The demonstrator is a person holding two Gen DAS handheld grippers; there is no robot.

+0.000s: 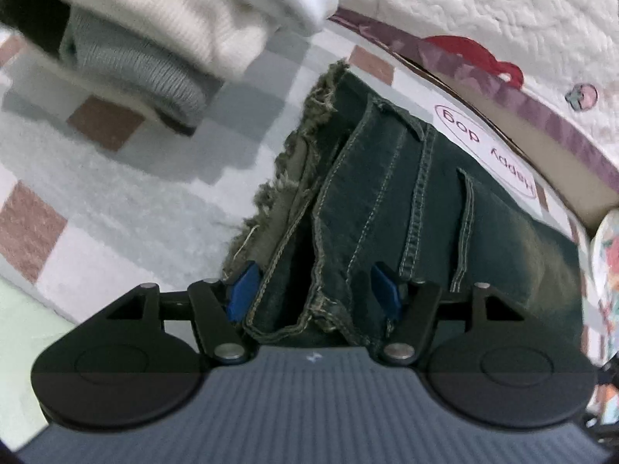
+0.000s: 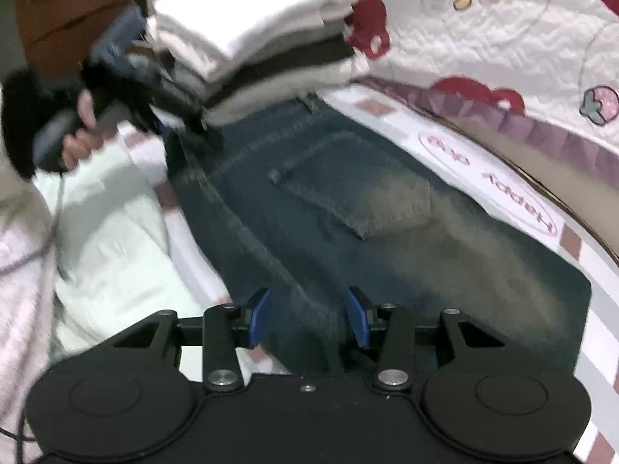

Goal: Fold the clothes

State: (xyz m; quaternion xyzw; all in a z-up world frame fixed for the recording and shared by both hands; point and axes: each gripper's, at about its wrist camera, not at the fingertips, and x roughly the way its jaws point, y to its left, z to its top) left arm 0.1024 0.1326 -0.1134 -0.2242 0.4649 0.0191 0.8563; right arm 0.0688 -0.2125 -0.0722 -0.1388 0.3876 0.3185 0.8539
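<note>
Dim, cool indoor light, no glare. Soft shadows under the folded stack [image 1: 162,38]. Strong fisheye bending at edges. Right wrist view motion-blurred, worst on jeans [image 2: 348,212] and hand [image 2: 83,131]; left wrist view sharper, stack smeared.

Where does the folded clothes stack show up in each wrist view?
Left wrist: the folded clothes stack fills the upper left, seen close, cream knit over grey.
Right wrist: the stack sits top centre, just beyond the far end of the jeans.
Shared landmark: the pink "Happy day" oval printed on the sheet, right of the jeans.
</note>
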